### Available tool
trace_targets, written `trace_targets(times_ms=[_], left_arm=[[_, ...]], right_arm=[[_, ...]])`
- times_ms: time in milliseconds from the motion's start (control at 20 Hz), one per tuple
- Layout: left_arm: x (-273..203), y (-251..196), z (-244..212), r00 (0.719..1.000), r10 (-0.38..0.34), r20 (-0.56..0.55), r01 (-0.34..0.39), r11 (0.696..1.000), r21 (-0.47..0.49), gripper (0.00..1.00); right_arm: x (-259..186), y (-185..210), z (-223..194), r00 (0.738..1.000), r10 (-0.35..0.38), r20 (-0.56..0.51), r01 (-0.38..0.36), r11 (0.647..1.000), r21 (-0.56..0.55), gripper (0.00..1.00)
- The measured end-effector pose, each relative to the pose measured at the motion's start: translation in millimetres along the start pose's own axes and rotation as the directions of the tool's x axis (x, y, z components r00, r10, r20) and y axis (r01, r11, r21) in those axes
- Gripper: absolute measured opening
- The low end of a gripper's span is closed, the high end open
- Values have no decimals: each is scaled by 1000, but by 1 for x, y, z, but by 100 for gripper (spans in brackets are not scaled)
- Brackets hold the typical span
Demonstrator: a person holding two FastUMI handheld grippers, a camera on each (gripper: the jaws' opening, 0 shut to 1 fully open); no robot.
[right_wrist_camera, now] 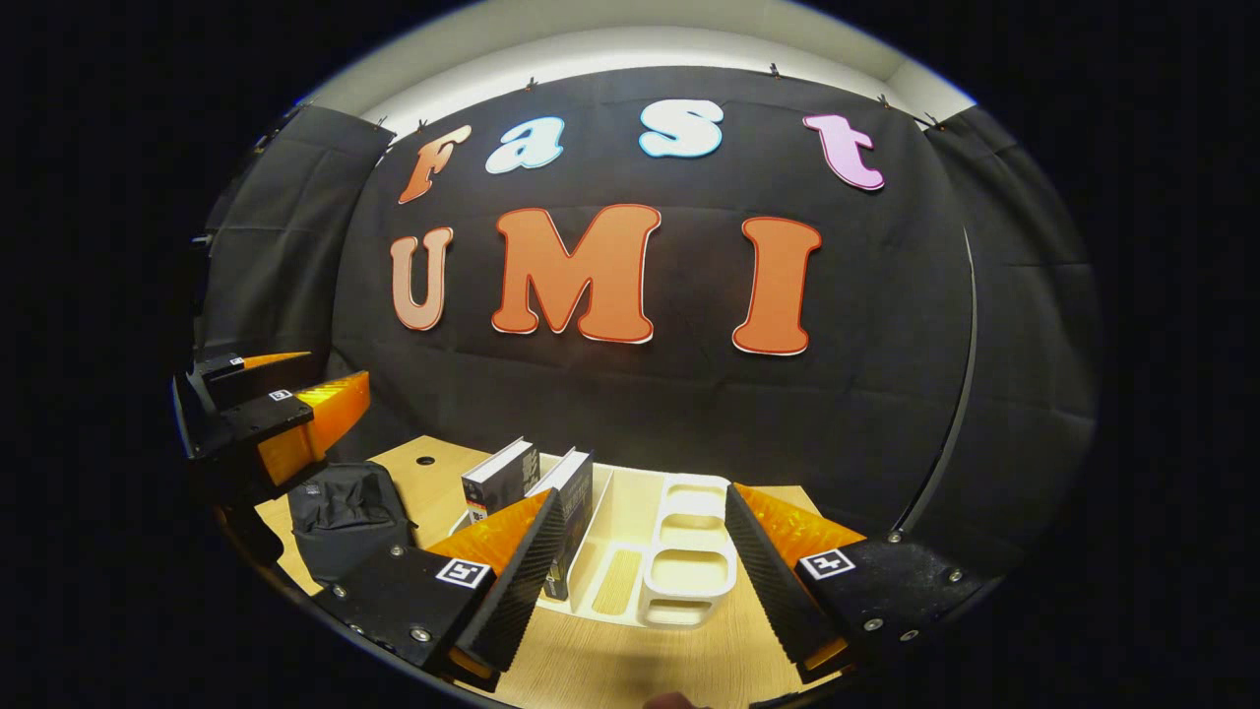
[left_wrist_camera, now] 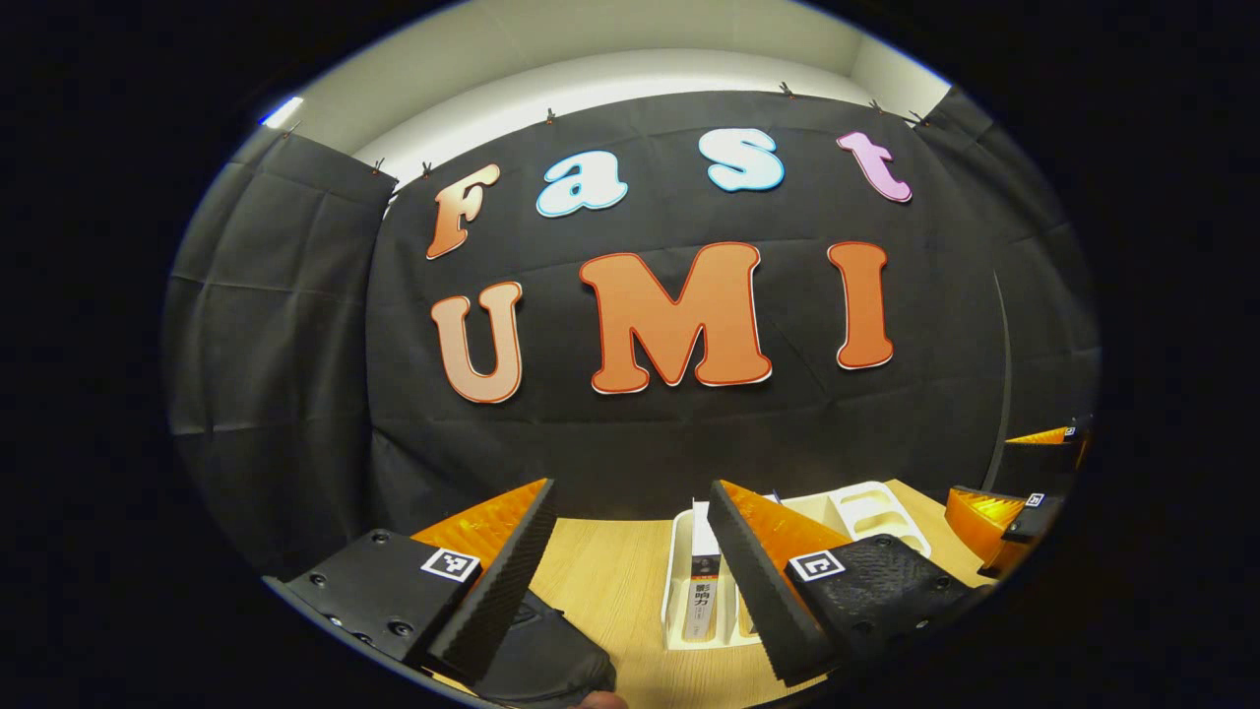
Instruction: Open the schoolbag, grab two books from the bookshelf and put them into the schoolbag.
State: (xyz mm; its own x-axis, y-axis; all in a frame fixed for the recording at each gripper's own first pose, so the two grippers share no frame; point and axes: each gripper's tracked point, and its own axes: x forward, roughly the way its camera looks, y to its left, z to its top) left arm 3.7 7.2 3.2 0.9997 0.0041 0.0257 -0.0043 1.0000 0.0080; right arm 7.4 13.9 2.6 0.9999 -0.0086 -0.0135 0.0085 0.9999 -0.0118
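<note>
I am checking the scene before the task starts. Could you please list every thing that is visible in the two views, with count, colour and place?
schoolbag: one, black, lying on the table at the left, beside the bookshelf; I cannot tell if it is open.
books: two, dark covers with pale page edges, standing tilted in the left part of the bookshelf.
bookshelf: one, white, with several compartments, on the table in the middle; the right compartments hold nothing.
table: one, light wood, at the bottom of both views, with a small round hole near its far left corner.
left gripper: one, open, above the table between schoolbag and bookshelf.
right gripper: one, open, in front of the bookshelf.
</note>
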Motion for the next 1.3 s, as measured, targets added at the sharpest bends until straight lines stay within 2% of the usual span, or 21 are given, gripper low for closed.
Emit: trace_targets(times_ms=[350, 700, 900, 1050, 1300], left_arm=[[-2, 5, -6, 1000, 18, -25, -18, 1000, -6, 99], [-3, 18, -11, 1000, 27, -10, -26, 994, 104, 98], [-5, 32, -30, 998, 32, -50, -23, 983, 183, 100], [-18, 47, -53, 991, 64, -119, -30, 962, 272, 99], [-24, 67, -81, 973, 61, -221, 40, 905, 424, 100]], right_arm=[[3, 9, 0, 1000, 10, -3, -10, 1000, -19, 98], [11, 9, -4, 1000, 8, -12, -8, 1000, -22, 98], [17, 7, -11, 1000, 17, -25, -17, 1000, -14, 98], [22, 4, -9, 1000, 21, -8, -21, 999, -29, 98], [31, 0, -11, 1000, 2, -18, -2, 1000, -23, 98]])
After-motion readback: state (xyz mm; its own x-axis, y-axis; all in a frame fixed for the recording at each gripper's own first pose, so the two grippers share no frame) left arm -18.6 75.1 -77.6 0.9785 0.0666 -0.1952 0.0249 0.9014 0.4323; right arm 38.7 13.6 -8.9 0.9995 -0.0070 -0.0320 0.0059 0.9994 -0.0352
